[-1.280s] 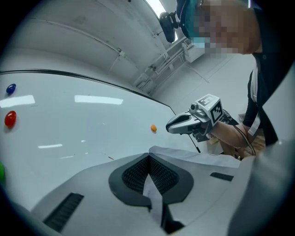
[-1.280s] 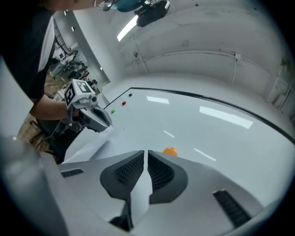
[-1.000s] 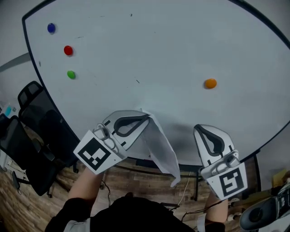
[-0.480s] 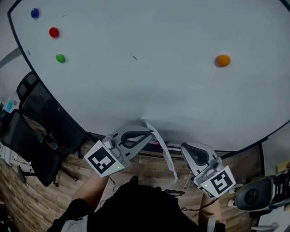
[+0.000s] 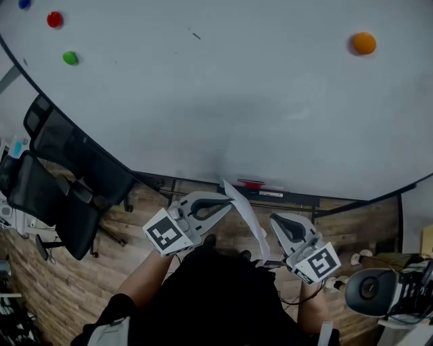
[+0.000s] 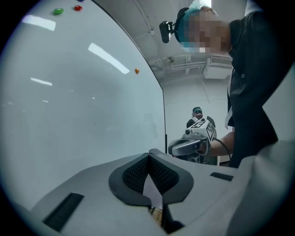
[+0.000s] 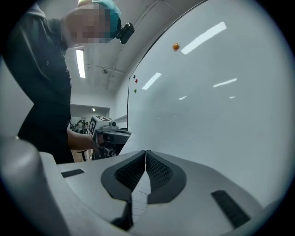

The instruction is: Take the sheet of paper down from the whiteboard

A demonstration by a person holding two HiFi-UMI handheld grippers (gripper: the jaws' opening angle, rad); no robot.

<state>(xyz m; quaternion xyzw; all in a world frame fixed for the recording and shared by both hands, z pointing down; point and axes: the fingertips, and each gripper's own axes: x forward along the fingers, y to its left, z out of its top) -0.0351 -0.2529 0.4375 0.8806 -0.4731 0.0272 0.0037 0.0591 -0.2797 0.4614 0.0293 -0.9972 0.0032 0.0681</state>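
Whiteboard: the whiteboard [image 5: 223, 101] fills the upper two thirds of the head view; its face is bare, with no paper on it.
Floor: the wooden floor [image 5: 139, 219] shows along the lower part of the frame, under the board's edge.
Chair: a black office chair [image 5: 64, 186] stands at the left of the frame, apart from both hands.
Sheet: the sheet of paper [image 5: 245, 215] is in the lower centre, below the board's lower edge and free of it. It hangs bent between the two tools and touches no magnet.
Left tool: the left tool [image 5: 226, 201] is clenched on the upper corner of the sheet; in its own view a white sliver sits between the closed pads.
Right tool: the right tool [image 5: 274, 219] is also clenched on the sheet, at the lower edge; its own view shows a strip of paper pinched between the pads.
Magnets: an orange magnet [image 5: 363, 43] is in the upper right, a green magnet [image 5: 70, 58] and a red magnet [image 5: 55, 19] in the upper left, all well apart from the sheet.
Step in hand: I judge the taking down is nearly complete, as the paper is off the board and carried low in front of the person.
Next move: it calls for both grips to stay firm and move together, so the thin sheet does not tear or slip, until a place to put it is reached; no desk is in view.
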